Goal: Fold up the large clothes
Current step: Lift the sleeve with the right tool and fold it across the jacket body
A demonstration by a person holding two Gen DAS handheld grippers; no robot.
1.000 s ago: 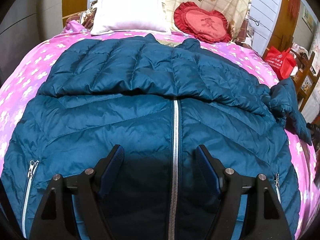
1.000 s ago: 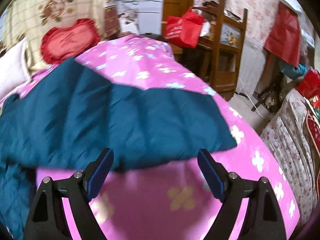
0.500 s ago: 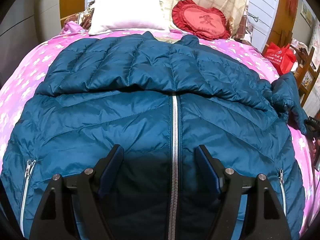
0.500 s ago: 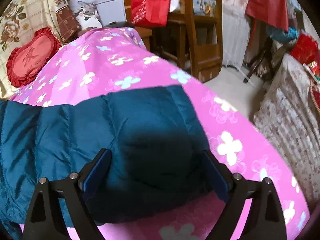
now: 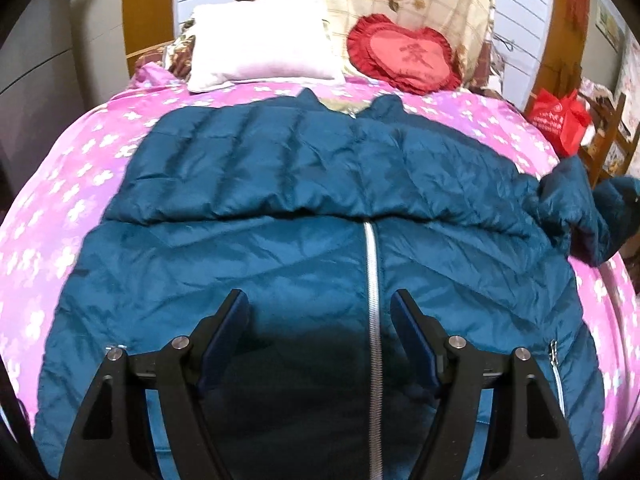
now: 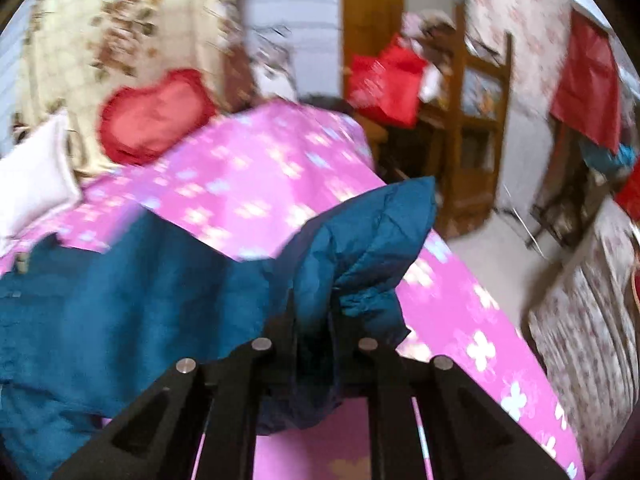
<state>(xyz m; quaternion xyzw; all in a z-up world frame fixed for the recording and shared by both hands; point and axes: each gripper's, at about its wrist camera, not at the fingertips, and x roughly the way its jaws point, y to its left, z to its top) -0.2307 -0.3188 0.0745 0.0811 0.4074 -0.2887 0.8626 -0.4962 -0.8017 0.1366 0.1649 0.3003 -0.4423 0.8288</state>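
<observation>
The teal jacket lay zipped and face up on the pink bed, collar toward the white pillow. The right tongs were clamped on its sleeve end; the left tongs hovered wide open above the zip, holding nothing. The slippery fabric might slide out, or a hard pull could drag the whole jacket askew.

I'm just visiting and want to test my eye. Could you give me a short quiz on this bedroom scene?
1. True or false: the left gripper is clamped on the jacket.
2. What does the right gripper hold? A) white pillow B) jacket sleeve C) red bag
3. What shape is the red cushion?

Key: 1 false, its jaws stand open above the jacket; 2 B; 3 a heart.
</observation>
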